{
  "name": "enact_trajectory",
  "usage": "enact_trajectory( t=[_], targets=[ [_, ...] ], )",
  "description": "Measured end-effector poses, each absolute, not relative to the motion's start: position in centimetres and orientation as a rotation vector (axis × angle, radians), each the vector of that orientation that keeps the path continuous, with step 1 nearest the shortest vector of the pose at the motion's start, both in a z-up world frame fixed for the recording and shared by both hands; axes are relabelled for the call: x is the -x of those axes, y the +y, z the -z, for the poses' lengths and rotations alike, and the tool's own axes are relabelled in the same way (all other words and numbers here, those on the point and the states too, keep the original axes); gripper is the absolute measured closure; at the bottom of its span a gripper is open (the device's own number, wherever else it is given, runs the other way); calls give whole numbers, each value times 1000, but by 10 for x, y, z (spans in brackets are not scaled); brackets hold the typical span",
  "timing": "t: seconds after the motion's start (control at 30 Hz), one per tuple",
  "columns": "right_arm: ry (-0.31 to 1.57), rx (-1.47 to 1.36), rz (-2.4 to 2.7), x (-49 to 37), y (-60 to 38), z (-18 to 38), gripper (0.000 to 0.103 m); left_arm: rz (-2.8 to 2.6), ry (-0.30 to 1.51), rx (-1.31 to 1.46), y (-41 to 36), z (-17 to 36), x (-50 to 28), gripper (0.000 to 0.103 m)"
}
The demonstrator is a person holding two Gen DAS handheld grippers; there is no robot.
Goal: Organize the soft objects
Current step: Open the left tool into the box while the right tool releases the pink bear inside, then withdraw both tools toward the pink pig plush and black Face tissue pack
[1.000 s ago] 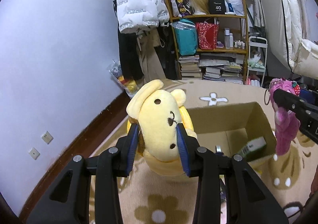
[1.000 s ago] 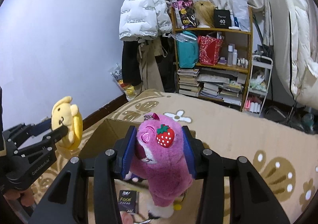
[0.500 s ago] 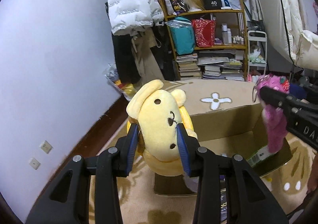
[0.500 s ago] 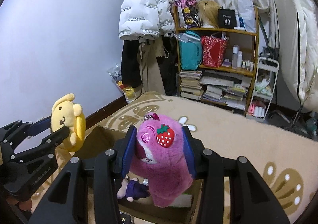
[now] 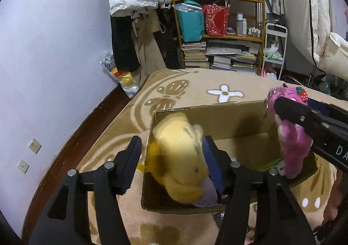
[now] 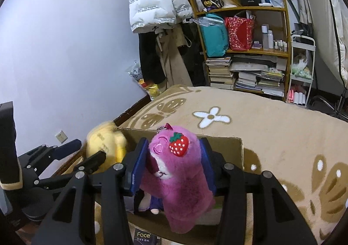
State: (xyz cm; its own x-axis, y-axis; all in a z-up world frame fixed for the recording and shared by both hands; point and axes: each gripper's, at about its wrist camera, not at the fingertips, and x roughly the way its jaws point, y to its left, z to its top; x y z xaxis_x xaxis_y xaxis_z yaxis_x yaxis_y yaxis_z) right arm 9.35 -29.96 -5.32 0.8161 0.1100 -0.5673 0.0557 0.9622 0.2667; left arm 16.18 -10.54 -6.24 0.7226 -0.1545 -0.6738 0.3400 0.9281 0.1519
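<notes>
The cardboard box (image 5: 217,119) sits on the rug. Above its near-left corner the left gripper (image 5: 171,162), jaws just spread, releases the light, squashy yellow plush dog (image 5: 180,158). Over its right side the right gripper (image 6: 174,164), jaws just loosening, pinches the pink strawberry bear (image 6: 178,171) mid-body.

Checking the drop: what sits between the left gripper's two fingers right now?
The yellow plush, blurred, over the open cardboard box. The left gripper has just been opening; left wrist view shows it.
</notes>
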Motion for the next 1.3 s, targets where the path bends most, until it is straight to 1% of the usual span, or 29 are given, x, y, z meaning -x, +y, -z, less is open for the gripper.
enact_trajectory(
  t=[0.03, 0.07, 0.17, 0.23, 0.3, 0.37, 0.43, 0.63, 1.1, 1.3],
  targets=[
    [623, -282, -23, -94, -301, 54, 46, 277, 723, -269, -105, 62, -163, 34],
    [629, -289, -16, -93, -302, 55, 44, 276, 729, -265, -103, 62, -164, 32],
    [644, -322, -3, -93, -310, 57, 33, 264, 729, -259, -100, 62, -162, 23],
    [646, -343, 9, -90, -315, 58, 16, 253, 734, -271, -98, 62, -160, 15],
    [642, -362, 23, -85, -320, 56, 10, 236, 735, -274, -96, 61, -158, 11],
    [645, -374, 28, -80, -322, 55, 8, 229, 734, -266, -92, 57, -157, 9],
    [649, -380, 37, -76, -325, 53, 1, 226, 729, -263, -89, 52, -152, 6],
    [659, -377, 51, -55, -324, 43, 0, 212, 712, -265, -80, 39, -134, 4],
    [689, -372, 84, 12, -312, 26, 0, 195, 691, -235, -54, 10, -81, 4],
    [723, -346, 84, 36, -298, 26, 0, 243, 768, -177, -37, 2, -65, 4]
  ],
)
